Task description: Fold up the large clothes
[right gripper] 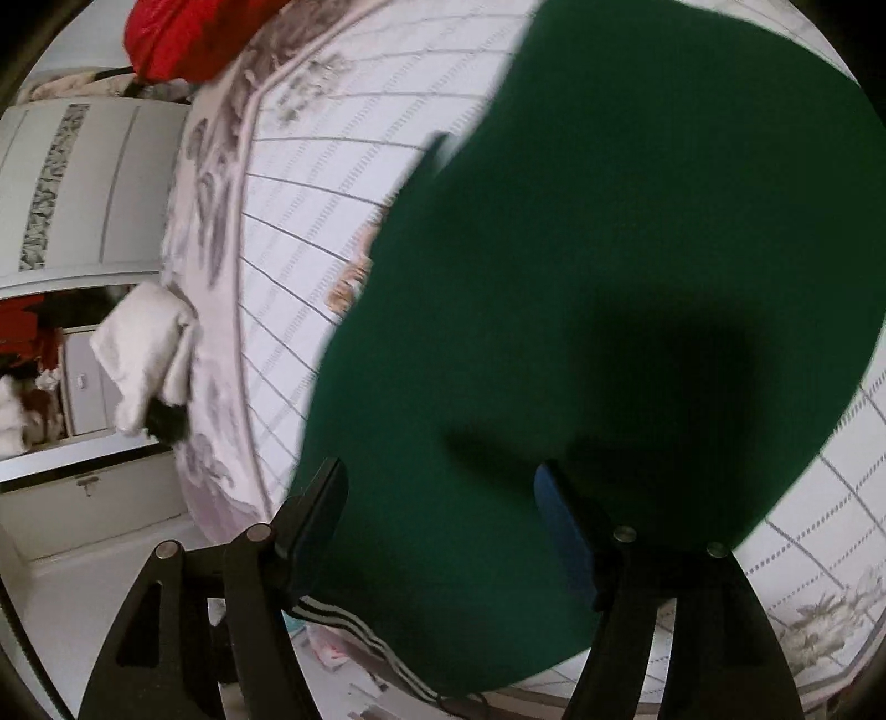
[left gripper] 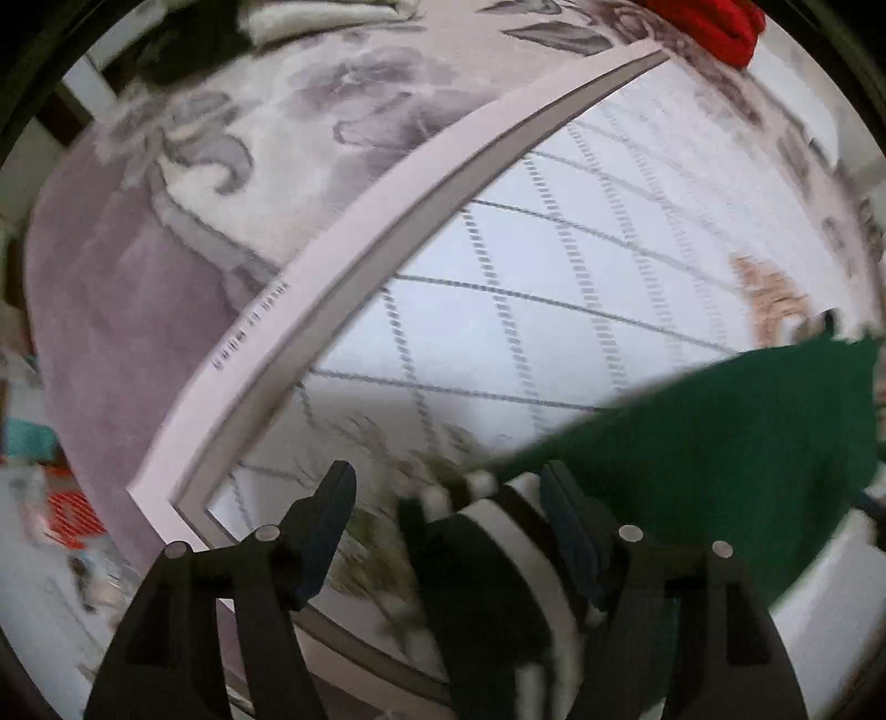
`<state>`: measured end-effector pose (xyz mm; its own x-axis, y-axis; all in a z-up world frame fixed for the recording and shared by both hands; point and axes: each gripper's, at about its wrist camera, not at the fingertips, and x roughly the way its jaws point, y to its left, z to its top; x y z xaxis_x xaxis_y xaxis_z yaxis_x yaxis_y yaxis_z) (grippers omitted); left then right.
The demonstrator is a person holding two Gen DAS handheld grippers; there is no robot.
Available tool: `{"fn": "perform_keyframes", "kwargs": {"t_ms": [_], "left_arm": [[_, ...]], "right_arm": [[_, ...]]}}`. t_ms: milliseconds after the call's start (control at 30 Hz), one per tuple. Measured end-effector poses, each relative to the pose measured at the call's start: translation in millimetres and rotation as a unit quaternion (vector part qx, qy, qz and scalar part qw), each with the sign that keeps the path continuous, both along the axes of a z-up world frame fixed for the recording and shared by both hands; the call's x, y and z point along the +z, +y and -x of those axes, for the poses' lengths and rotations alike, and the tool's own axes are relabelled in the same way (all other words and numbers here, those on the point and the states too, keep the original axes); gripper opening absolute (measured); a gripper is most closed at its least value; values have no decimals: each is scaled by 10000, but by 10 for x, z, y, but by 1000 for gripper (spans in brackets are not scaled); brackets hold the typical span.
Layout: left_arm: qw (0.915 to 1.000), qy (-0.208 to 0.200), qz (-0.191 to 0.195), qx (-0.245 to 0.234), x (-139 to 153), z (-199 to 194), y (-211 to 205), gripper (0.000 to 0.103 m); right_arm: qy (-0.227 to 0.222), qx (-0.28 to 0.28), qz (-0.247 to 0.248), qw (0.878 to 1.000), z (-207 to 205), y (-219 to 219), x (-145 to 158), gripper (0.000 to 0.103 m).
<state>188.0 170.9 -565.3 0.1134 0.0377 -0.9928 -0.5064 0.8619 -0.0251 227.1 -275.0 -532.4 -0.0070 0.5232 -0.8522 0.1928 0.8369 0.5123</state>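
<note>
Striped white-and-black trim [left gripper: 498,531] of the green garment [right gripper: 609,249] is seen closest to the left wrist camera, lying between the jaws of the left gripper [left gripper: 448,493], which stand apart; the pads are not seen to press on it, so no grip is recorded there. Green cloth is noted fanning out to the right of that gripper across the bed. From the right wrist view, the garment fills most of the field, spread over the quilted bedspread [left gripper: 554,310], with a three-stripe band [right gripper: 354,626] near the lower edge by the left finger. The right gripper [right gripper: 443,487] is held wide over the cloth, nothing being clamped; its shadow falls on the fabric. The cloth is judged soft, limp and fairly light, likely a knit or fleece that will drape and sag from any held point and will not keep a crease unaided. Slip on the smooth spread is judged probable if dragged. Hold is best taken at a hem or seam edge, such as the striped band, pinching the full thickness at two spaced points. Further out, a floral border [left gripper: 249,138], a red item [left gripper: 714,27] and white cloth [right gripper: 144,354] at the bed edge are recorded.
</note>
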Motion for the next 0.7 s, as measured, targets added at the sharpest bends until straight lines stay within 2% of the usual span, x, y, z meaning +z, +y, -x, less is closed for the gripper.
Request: {"fn": "perform_keyframes", "kwargs": {"t_ms": [100, 167, 300, 333, 433, 533, 567, 633, 700], "left_arm": [[9994, 244, -31, 240, -282, -16, 132, 68], [9987, 209, 124, 440, -271, -44, 201, 68], [9990, -225, -184, 328, 219, -31, 32, 68], [9985, -366, -316, 248, 404, -18, -82, 68], [9971, -614, -458, 1, 711, -40, -451, 68], [9956, -691, -464, -440, 748, -217, -932, 68], [9949, -672, -442, -608, 718, -270, -1102, 68], [9940, -541, -301, -907, 565, -356, -1421, 68], [9926, -439, -226, -1112, 390, -469, -1668, 68]], "right_arm": [[-11, -98, 128, 9999, 115, -157, -46, 72], [-48, -186, 208, 9996, 147, -304, -17, 72], [-338, -413, 406, 9978, 110, -619, 185, 72], [-420, -499, 455, 9968, 95, -720, 242, 72], [-572, -904, 821, 9909, 102, -1175, 227, 72], [-575, -1424, 1470, 9771, 77, -1713, -55, 72], [-529, -1534, 1542, 9746, 52, -1829, -184, 72], [-317, -1751, 1223, 9764, -28, -2061, -553, 72], [-200, -2011, 642, 9773, -78, -2191, -865, 72]]}}
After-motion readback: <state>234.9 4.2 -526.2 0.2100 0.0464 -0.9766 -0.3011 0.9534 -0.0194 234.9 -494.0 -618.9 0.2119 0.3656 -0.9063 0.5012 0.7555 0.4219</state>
